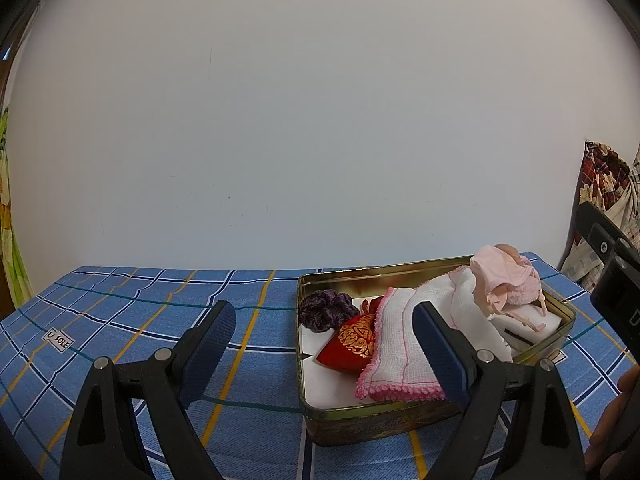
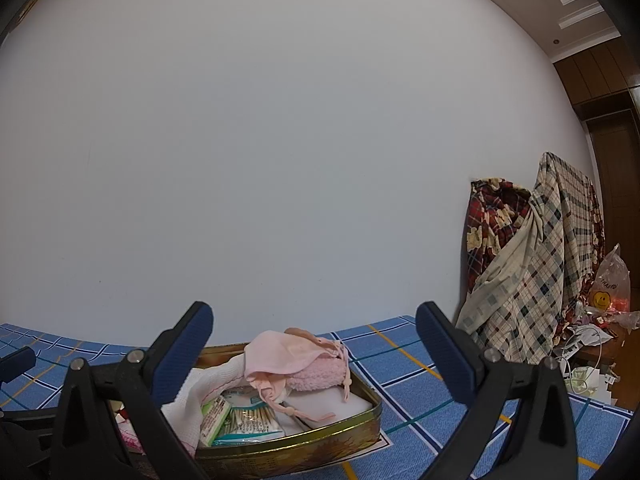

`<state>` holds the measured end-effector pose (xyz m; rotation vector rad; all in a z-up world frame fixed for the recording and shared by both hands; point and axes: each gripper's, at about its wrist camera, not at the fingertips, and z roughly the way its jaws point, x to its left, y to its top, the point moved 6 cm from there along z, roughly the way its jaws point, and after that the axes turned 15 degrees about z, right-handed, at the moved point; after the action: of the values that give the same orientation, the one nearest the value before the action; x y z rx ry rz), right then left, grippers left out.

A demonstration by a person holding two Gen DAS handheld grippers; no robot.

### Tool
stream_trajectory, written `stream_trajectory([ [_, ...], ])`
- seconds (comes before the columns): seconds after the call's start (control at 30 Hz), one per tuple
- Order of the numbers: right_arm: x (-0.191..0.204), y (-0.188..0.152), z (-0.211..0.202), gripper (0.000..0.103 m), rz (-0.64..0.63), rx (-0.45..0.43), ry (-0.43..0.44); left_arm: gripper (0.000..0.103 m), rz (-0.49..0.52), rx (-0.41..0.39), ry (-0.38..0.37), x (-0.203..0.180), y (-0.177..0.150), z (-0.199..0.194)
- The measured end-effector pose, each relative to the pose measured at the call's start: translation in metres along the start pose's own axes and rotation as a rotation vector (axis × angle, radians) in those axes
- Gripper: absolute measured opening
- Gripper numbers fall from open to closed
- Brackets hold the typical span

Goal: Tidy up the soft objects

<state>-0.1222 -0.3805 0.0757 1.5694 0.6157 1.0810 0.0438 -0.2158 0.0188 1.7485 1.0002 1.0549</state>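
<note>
A gold metal tin (image 1: 308, 404) stands on the blue checked cloth (image 1: 140, 312). It holds a purple scrunchie (image 1: 326, 310), a red and gold pouch (image 1: 352, 342), a white cloth with pink edging (image 1: 396, 352) and a pink drawstring bag (image 1: 506, 284). My left gripper (image 1: 324, 344) is open and empty, its right finger over the tin's near edge. In the right wrist view the tin (image 2: 320, 436) shows the pink bag (image 2: 296, 360), a pack of cotton swabs (image 2: 248, 420) and the white cloth (image 2: 196, 400). My right gripper (image 2: 314, 344) is open and empty above the tin.
A plain white wall rises behind the table. Patterned fabrics (image 2: 532, 272) hang at the right, with a plastic bag (image 2: 608, 284) and clutter beside them. A small label (image 1: 60, 340) lies on the cloth at the left. The right gripper's body (image 1: 612, 272) shows at the right edge.
</note>
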Motion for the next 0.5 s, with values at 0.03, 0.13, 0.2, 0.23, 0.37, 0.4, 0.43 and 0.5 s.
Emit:
stream_trajectory([
  [0.03,0.0,0.0,0.0,0.103,0.0,0.001,0.0,0.092,0.0,-0.001,-0.001,0.0001,-0.0001,-0.0003],
  [0.13,0.0001,0.0,-0.0003,0.103,-0.001,0.0,-0.001,0.092,0.002,0.0,0.0,0.0001,-0.0001,-0.0002],
  [0.2,0.0002,0.0,-0.0002,0.103,-0.001,0.001,-0.002,0.092,0.002,0.001,0.0,0.0005,-0.0002,-0.0004],
  [0.23,0.0003,0.0001,-0.0003,0.103,0.0,0.0,-0.002,0.092,0.002,0.0,0.0,0.0002,0.0,-0.0002],
  [0.37,-0.0001,0.0002,0.0,0.103,0.0,0.001,-0.001,0.092,0.005,0.0,-0.003,0.0002,-0.0002,-0.0001],
  [0.4,-0.0002,0.0002,0.0,0.103,0.0,0.001,-0.001,0.092,0.005,0.0,-0.002,0.0008,-0.0004,-0.0006],
  [0.43,-0.0002,0.0001,0.0,0.103,0.0,0.001,0.0,0.092,0.007,-0.001,-0.005,0.0004,-0.0004,-0.0011],
  [0.5,0.0,0.0003,0.0001,0.103,0.0,0.0,0.0,0.092,0.007,-0.001,-0.005,0.0006,-0.0005,-0.0007],
])
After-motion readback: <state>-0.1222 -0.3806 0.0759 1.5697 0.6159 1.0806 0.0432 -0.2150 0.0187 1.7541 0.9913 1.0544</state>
